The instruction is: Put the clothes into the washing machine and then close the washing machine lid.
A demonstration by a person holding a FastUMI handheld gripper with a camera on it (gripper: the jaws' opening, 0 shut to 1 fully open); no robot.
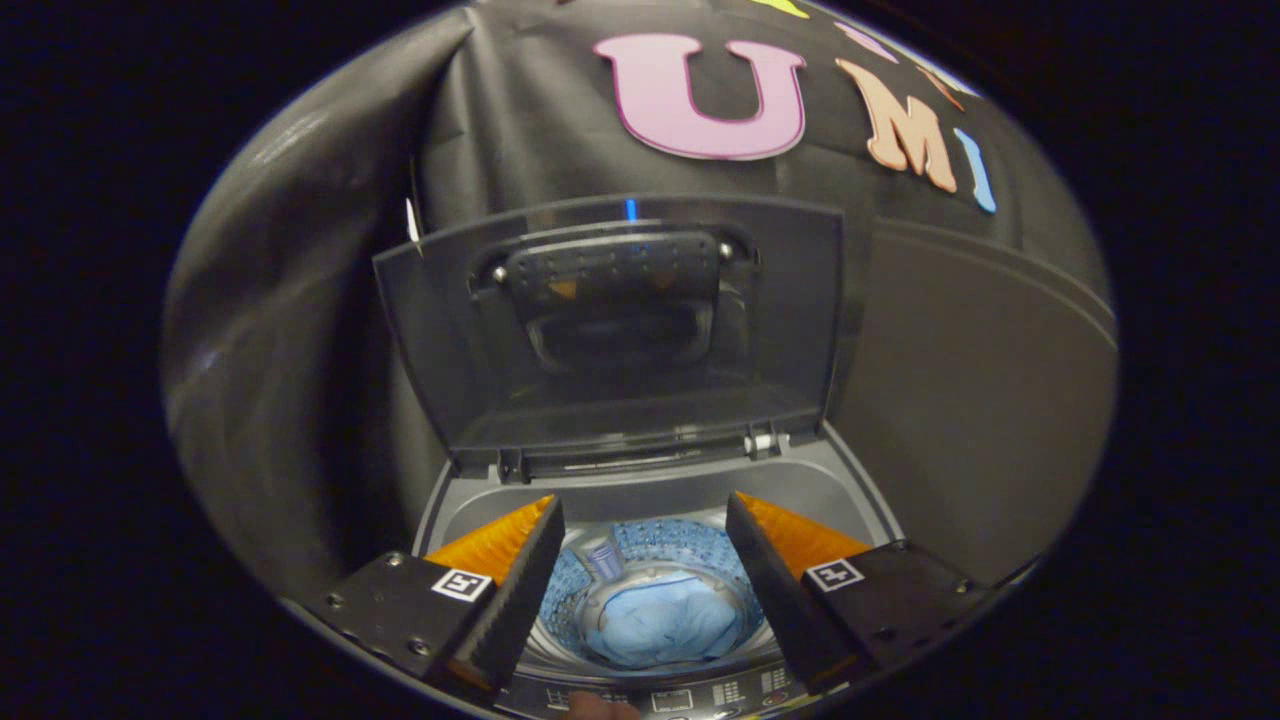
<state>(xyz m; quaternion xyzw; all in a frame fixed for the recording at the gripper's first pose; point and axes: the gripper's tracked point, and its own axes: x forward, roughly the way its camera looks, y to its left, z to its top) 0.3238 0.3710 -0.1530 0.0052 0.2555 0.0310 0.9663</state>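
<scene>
Gripper: the gripper (645,585) is held over the washing machine (860,490), looking down into it. Its fingers are spread wide apart and nothing is held between them.

Clothes: a light blue cloth (665,620) is seen lying in the drum (690,548), between the two fingers and below them. It is bunched up in a soft heap at the bottom.

Cloth direction: the heap is a bit longer from 9 o'clock to 3 o'clock than from 12 to 6. No clear front end can be picked out, because it is crumpled.

Lid: the lid (610,330) is stood up open at 12 o'clock, beyond the fingers. Its long side is laid from 9 o'clock to 3 o'clock, and its inner face is turned toward the gripper. It is hinged at its lower edge, just behind the drum.

Step judged: the cloth looks to be in already, so the lid is likely the next thing to be shut.

What could go wrong: the lid could be missed if its top edge is not reached. The lid could be dropped hard if it is pushed too fast. A finger could be caught under it if the gripper is left over the drum.

Control panel: a control panel (690,697) is seen at 6 o'clock, and buttons could be bumped by mistake.
</scene>
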